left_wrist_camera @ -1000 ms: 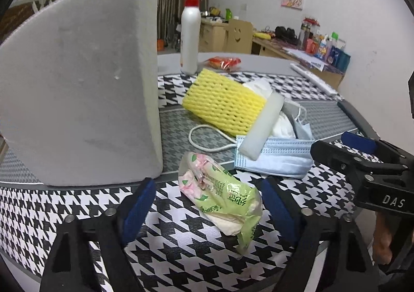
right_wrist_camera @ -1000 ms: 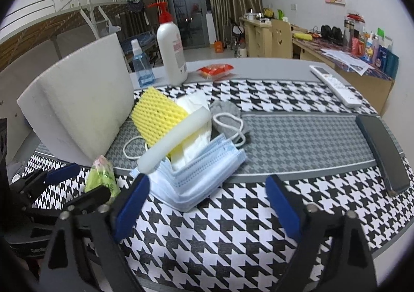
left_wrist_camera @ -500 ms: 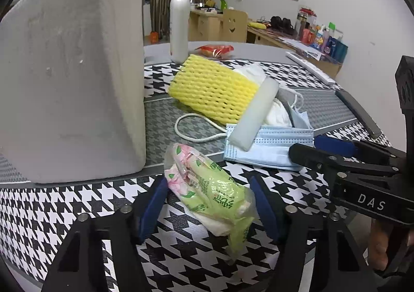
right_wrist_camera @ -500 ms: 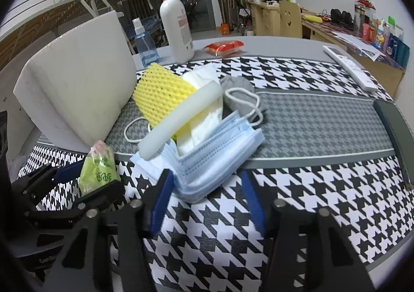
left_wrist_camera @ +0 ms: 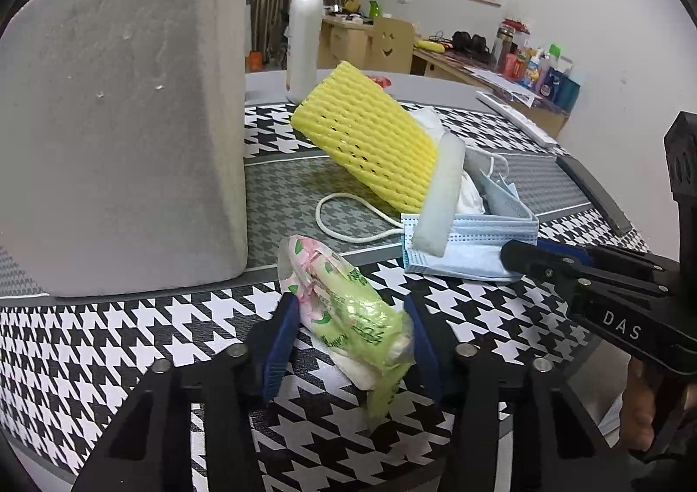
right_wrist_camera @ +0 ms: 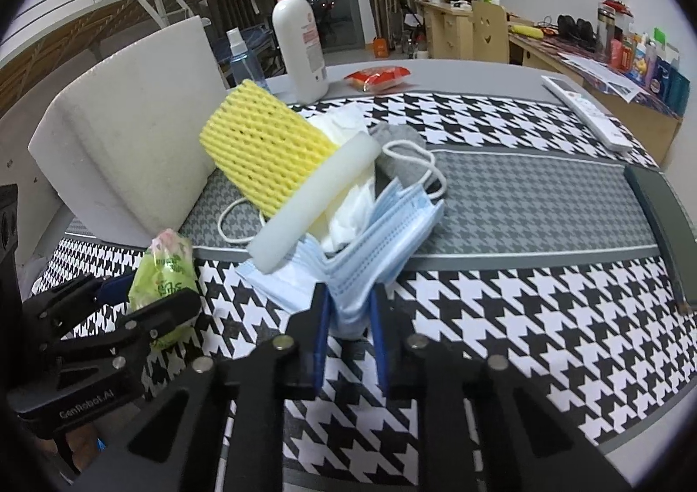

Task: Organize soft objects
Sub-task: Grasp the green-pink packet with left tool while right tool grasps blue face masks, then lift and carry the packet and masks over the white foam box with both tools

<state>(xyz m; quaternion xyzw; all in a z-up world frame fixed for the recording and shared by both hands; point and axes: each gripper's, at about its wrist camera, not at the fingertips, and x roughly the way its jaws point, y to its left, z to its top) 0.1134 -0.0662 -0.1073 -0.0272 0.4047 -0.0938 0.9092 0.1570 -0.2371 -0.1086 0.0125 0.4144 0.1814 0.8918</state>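
Far left, a big white foam block (left_wrist_camera: 126,117) stands upright on the surface (right_wrist_camera: 544,287), w/ a small spray bottle (right_wrist_camera: 241,60) behind it and a tall white pump bottle (left_wrist_camera: 305,43) further back. Just in front of the block's near corner lies a green tissue pack (left_wrist_camera: 348,309). The left hand-held gripper (left_wrist_camera: 353,339) is clenched around it, blue pads (left_wrist_camera: 281,339) pressing both sides; the pack's near end sticks out crumpled between the fingers.

Center: a pile of soft things. A yellow foam net (left_wrist_camera: 370,143) leans tilted on top, a white foam stick (left_wrist_camera: 440,195) lying against its right edge, white tissue/cloth (right_wrist_camera: 348,204) bunched beneath. A grey item (right_wrist_camera: 398,152) w/ white loops sits at the back, prob. another mask, hard to tell. A stack of blue face masks (right_wrist_camera: 383,239) spreads toward the near edge, one white ear loop (left_wrist_camera: 348,217) trailing left on the grey strip.

The right hand-held gripper (right_wrist_camera: 348,317) is closed on the near corner of the blue masks, pads pinching the folded layers. A red snack packet (right_wrist_camera: 377,78) lies behind the pile. Further right: a white remote (right_wrist_camera: 583,108) and a dark flat bar (right_wrist_camera: 658,213) along the surface's right edge.
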